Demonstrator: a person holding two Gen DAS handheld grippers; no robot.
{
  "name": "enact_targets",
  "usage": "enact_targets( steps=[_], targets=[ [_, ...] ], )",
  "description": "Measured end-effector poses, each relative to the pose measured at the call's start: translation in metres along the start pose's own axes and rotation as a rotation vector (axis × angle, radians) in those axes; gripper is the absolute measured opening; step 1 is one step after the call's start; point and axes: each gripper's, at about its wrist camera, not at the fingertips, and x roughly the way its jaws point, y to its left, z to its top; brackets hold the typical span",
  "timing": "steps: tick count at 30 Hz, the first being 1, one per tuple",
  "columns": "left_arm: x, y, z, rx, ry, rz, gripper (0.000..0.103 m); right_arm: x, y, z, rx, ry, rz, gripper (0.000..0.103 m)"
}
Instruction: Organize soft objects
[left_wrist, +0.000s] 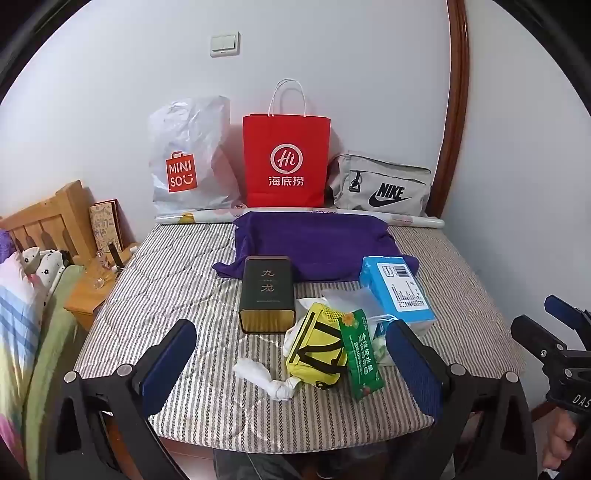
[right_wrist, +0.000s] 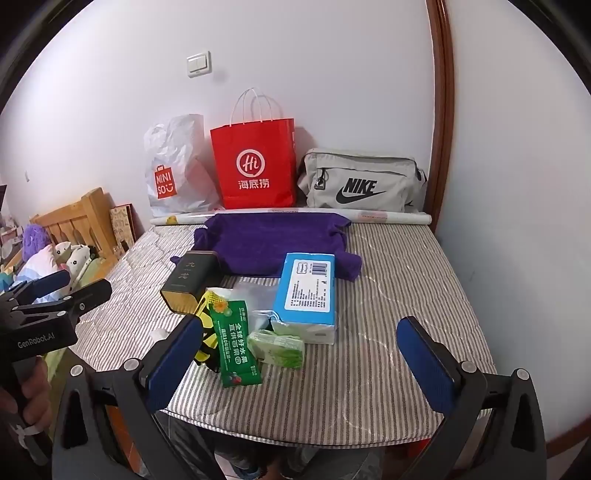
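Left gripper (left_wrist: 291, 354) released, jaws wide, nothing between the pads. Right gripper (right_wrist: 301, 354) likewise released and empty. Yellow pouch (left_wrist: 317, 354) and green packet (left_wrist: 360, 356) at 12 o'clock, near. Blue tissue pack (right_wrist: 306, 295) at 12. Purple cloth (left_wrist: 314, 243) beyond.

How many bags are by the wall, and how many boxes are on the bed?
Bags: 3, the white bag, red bag, grey bag.
Boxes: 2, the black box, blue box.
Total: 5
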Motion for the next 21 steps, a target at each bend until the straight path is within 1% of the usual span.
enact_targets(
  steps=[21],
  targets=[
    [-0.0045,-0.0003,0.005,0.001,0.002,-0.002,0.103,-0.0031,0.0077,-0.0021,-0.016,-0.005,0.011,0.103]
  ],
)
